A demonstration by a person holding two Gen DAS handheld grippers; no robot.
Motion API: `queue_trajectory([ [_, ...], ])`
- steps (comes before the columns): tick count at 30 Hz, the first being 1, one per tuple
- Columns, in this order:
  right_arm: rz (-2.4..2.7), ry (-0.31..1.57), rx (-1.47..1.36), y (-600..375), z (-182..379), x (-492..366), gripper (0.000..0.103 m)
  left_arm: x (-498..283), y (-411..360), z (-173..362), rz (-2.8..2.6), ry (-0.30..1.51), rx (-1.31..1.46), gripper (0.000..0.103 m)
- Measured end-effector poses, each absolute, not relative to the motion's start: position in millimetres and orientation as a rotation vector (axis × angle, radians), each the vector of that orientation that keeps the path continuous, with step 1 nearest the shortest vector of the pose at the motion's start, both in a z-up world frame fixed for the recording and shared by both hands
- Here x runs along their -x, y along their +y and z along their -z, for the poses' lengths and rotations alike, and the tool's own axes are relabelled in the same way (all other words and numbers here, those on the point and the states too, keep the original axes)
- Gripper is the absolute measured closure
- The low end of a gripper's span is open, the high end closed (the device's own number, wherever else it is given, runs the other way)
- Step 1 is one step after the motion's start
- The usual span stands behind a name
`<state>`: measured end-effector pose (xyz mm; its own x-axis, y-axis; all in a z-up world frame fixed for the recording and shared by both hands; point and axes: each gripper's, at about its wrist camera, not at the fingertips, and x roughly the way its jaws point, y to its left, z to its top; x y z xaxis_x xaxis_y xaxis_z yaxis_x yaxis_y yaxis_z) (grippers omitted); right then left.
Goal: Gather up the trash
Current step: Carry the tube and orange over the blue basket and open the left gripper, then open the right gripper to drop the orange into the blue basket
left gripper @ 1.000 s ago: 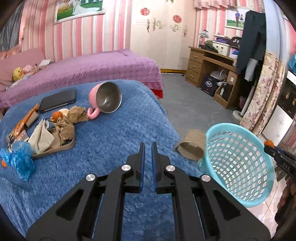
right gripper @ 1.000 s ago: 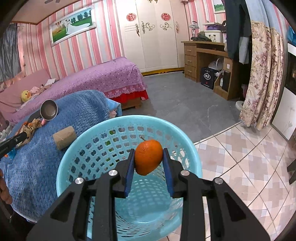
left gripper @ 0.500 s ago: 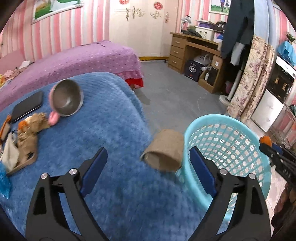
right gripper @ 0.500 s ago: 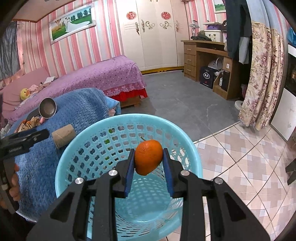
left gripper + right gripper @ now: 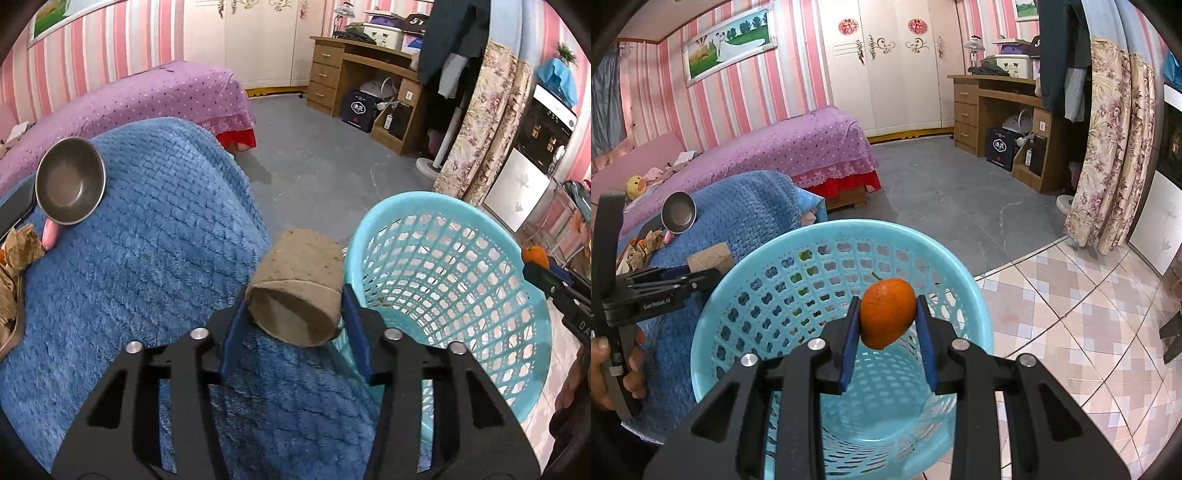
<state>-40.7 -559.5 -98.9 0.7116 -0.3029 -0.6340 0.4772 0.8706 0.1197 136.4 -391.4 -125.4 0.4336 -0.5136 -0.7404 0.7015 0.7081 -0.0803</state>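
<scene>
Brown cardboard tube (image 5: 295, 291) lies on its side at the near right edge of the blue blanket (image 5: 147, 258), just beside the turquoise basket (image 5: 532, 350). The left tool (image 5: 293, 317) brackets it — its jaws have just been closing, and the blue pads seem to touch both sides of the tube, though the contact is hard to judge. The right tool (image 5: 888, 325) is clamped on an orange (image 5: 887, 313), held above the basket's open mouth. Far left on the blanket lie a tipped steel bowl (image 5: 70, 186) and crumpled brown paper (image 5: 18, 247).
</scene>
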Motion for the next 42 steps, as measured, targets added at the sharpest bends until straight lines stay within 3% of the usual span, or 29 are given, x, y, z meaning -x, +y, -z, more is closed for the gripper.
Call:
queue_trajectory([
  [5,0.436,0.646,-0.288,-559,100,42,0.073,-127,-389,117,0.759,0.788,-0.259,0.064],
  [12,0.455,0.627,-0.270,-563,94,44,0.073,-95,-396,80,0.752,0.703,-0.235,0.064],
  [19,0.478,0.619,-0.244,-571,87,48,0.073,-61,-431,83,0.756,0.685,-0.271,0.063],
  [24,0.474,0.618,-0.235,-570,85,48,0.073,-59,-442,88,0.733,0.703,-0.288,0.050],
  [29,0.470,0.620,-0.230,-569,86,44,0.073,-61,-433,84,0.656,0.662,-0.330,0.025],
  [32,0.461,0.620,-0.235,-567,89,40,0.073,-63,-418,76,0.612,0.623,-0.323,0.015],
  [40,0.446,0.624,-0.231,-557,92,30,0.072,-68,-396,66,0.559,0.597,-0.319,0.009],
  [42,0.442,0.621,-0.232,-555,92,29,0.063,-69,-390,63,0.544,0.588,-0.311,0.008],
])
